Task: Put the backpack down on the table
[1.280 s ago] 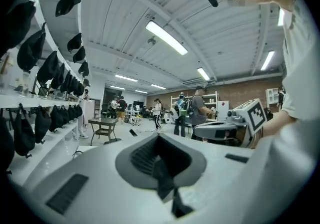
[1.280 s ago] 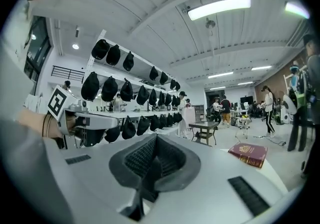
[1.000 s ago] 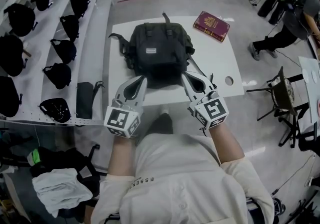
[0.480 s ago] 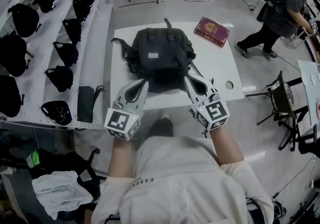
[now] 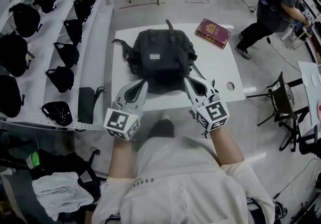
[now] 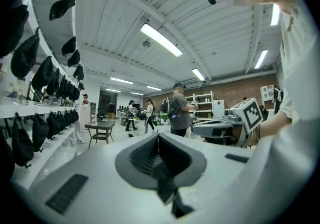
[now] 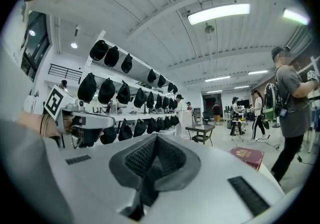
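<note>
Well, a red book (image 5: 212, 32) lies near the backpack (image 5: 161, 57).

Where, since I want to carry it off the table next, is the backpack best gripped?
Probably the carry loop at the top of the backpack. The pack lies flat on the table, front up, top end on the far side, and the thin loop pokes out past that edge. Come down from above at the far end, jaws across the loop.
</note>
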`<action>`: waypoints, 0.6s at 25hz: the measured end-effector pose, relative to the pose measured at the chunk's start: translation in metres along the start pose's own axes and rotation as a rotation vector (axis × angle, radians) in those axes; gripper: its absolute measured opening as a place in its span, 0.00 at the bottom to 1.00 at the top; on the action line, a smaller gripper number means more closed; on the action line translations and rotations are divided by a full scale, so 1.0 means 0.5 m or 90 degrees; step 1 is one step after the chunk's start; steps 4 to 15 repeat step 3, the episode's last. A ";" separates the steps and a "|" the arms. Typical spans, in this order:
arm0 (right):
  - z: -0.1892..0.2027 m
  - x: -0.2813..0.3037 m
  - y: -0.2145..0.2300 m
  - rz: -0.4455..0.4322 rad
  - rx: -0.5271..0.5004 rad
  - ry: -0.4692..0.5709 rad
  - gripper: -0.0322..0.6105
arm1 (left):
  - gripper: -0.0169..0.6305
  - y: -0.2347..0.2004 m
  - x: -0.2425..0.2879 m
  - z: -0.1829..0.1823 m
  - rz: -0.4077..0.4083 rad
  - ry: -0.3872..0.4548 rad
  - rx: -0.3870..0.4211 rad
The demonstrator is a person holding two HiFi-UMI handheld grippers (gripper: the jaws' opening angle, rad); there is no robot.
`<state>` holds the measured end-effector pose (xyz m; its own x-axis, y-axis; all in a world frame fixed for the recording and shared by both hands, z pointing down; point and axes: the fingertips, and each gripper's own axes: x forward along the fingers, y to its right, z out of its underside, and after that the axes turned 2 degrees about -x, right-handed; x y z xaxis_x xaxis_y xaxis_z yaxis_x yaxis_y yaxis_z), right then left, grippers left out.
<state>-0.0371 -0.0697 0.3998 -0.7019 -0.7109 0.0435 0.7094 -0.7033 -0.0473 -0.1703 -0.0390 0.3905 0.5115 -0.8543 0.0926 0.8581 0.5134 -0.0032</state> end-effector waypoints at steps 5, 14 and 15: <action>-0.001 0.001 0.001 0.001 0.000 0.001 0.07 | 0.03 -0.004 -0.001 -0.001 -0.002 0.002 -0.003; -0.001 0.001 0.001 0.001 0.000 0.001 0.07 | 0.03 -0.004 -0.001 -0.001 -0.002 0.002 -0.003; -0.001 0.001 0.001 0.001 0.000 0.001 0.07 | 0.03 -0.004 -0.001 -0.001 -0.002 0.002 -0.003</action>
